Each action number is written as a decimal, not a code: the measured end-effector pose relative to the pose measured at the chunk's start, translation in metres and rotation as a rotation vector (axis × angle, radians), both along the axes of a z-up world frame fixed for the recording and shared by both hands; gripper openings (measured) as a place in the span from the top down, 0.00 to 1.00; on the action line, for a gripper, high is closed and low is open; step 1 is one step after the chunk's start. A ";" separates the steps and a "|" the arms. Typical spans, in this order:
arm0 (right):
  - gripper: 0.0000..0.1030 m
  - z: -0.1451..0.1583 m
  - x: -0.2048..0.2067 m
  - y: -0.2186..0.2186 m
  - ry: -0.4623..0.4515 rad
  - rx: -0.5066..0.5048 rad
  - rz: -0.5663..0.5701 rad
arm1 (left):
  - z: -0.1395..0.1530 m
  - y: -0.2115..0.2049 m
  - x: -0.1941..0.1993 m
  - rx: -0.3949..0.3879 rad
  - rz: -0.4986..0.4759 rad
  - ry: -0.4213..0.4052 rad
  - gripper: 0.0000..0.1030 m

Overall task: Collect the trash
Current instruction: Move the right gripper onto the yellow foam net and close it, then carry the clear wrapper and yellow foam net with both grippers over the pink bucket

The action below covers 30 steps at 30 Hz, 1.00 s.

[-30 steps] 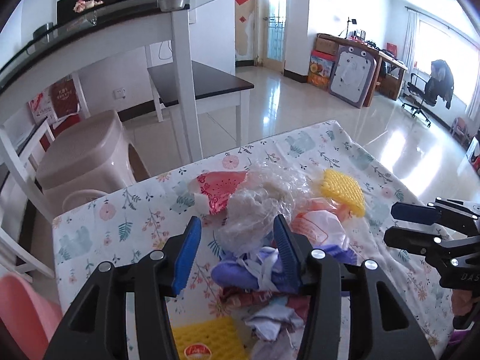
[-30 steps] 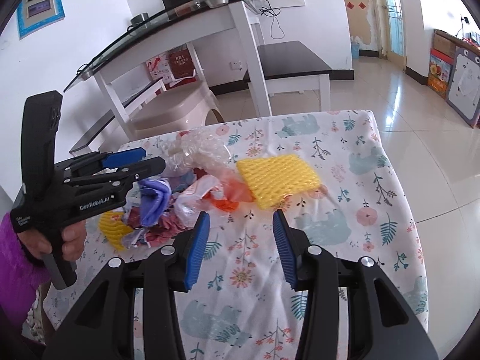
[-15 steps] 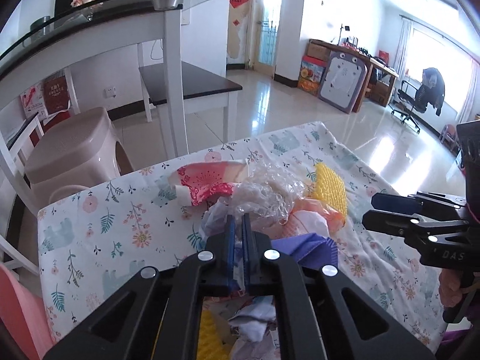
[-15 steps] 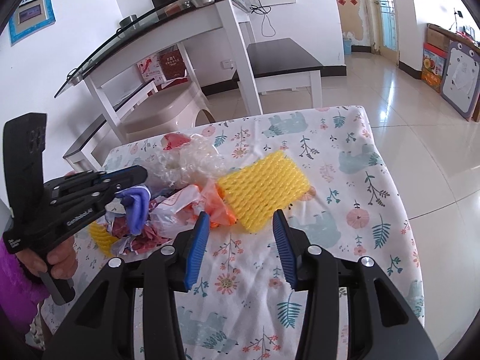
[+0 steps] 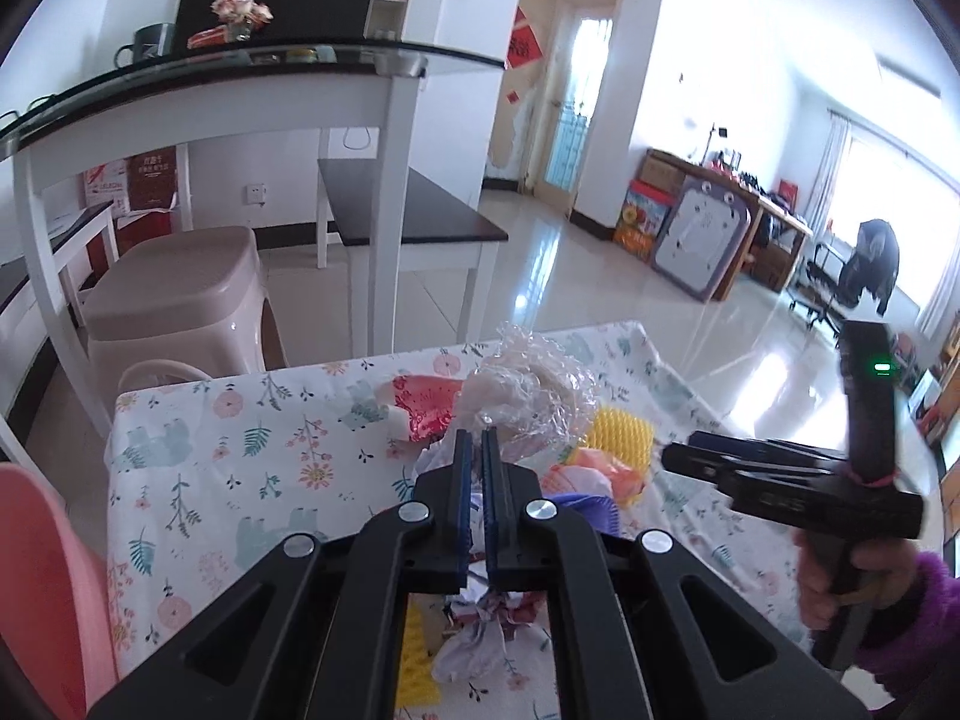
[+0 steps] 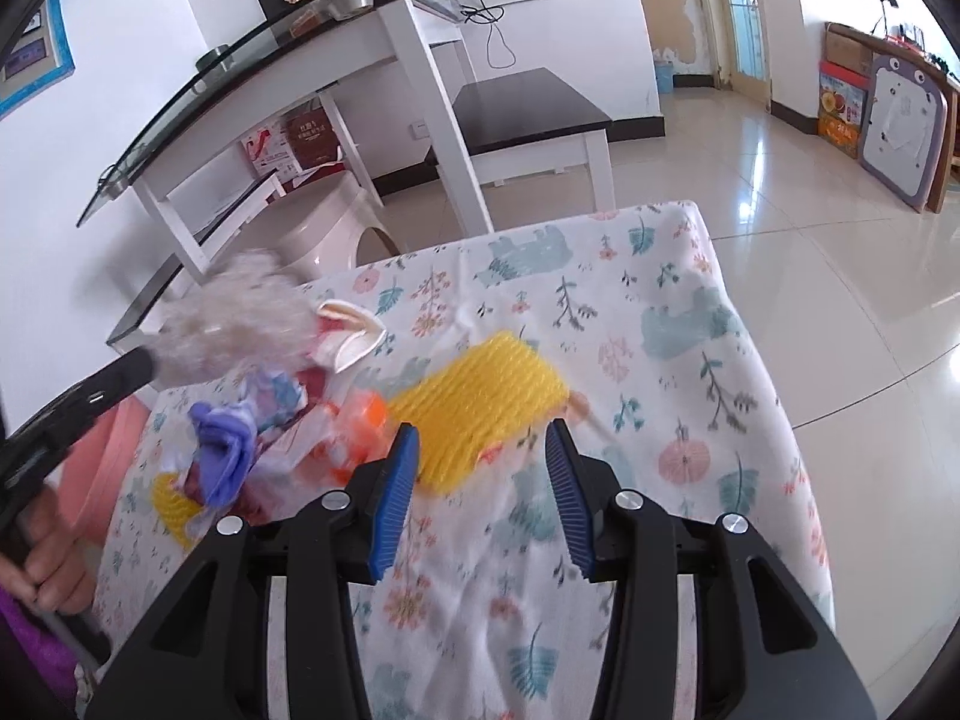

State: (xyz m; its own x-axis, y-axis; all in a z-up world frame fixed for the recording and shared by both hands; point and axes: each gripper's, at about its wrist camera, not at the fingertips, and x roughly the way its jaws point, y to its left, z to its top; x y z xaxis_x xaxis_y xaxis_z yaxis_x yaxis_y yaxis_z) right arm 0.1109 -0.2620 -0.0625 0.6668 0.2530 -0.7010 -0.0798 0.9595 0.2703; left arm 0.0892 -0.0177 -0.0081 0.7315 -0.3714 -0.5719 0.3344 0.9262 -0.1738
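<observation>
My left gripper (image 5: 474, 444) is shut on a crumpled clear plastic wrap (image 5: 528, 390) and holds it lifted above the pile; the wrap shows blurred in the right wrist view (image 6: 234, 318). Below lies a trash pile on the floral tablecloth (image 6: 660, 348): a yellow foam net (image 6: 480, 408), a purple glove (image 6: 225, 456), orange plastic (image 6: 366, 420), a red-white wrapper (image 5: 420, 414) and crumpled paper (image 5: 480, 642). My right gripper (image 6: 483, 444) is open, its fingers just in front of the yellow net; it also shows in the left wrist view (image 5: 708, 450).
A second yellow net piece (image 6: 171, 504) lies at the pile's near left. A beige stool (image 5: 174, 306) and a white glass-topped desk (image 5: 240, 96) stand beyond the table. A pink chair (image 5: 42, 570) is at the left edge. Shiny tiled floor lies to the right.
My left gripper closed on the clear plastic wrap and lifted it off the pile. My right gripper moved forward toward the yellow net, still open.
</observation>
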 end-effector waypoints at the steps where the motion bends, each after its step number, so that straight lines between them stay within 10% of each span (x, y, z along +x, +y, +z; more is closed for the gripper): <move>1: 0.57 -0.002 0.004 -0.001 0.007 -0.007 -0.009 | 0.002 0.002 -0.003 -0.007 0.005 -0.003 0.98; 12: 0.66 -0.022 0.037 0.007 0.072 -0.036 -0.021 | 0.011 0.026 -0.037 -0.048 0.076 -0.008 0.98; 18: 0.91 -0.013 0.022 0.010 0.027 -0.073 -0.023 | 0.011 0.039 -0.048 -0.068 0.118 0.002 0.98; 30: 0.92 0.054 -0.029 0.005 -0.188 -0.073 -0.041 | 0.021 0.056 -0.074 -0.081 0.207 -0.035 0.98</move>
State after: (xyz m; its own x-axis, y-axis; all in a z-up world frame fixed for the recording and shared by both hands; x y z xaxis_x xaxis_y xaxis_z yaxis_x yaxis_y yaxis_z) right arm 0.0822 -0.2573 -0.0087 0.7965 0.1757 -0.5786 -0.0826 0.9795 0.1837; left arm 0.0153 0.0384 0.0131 0.8155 -0.2554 -0.5194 0.1458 0.9591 -0.2427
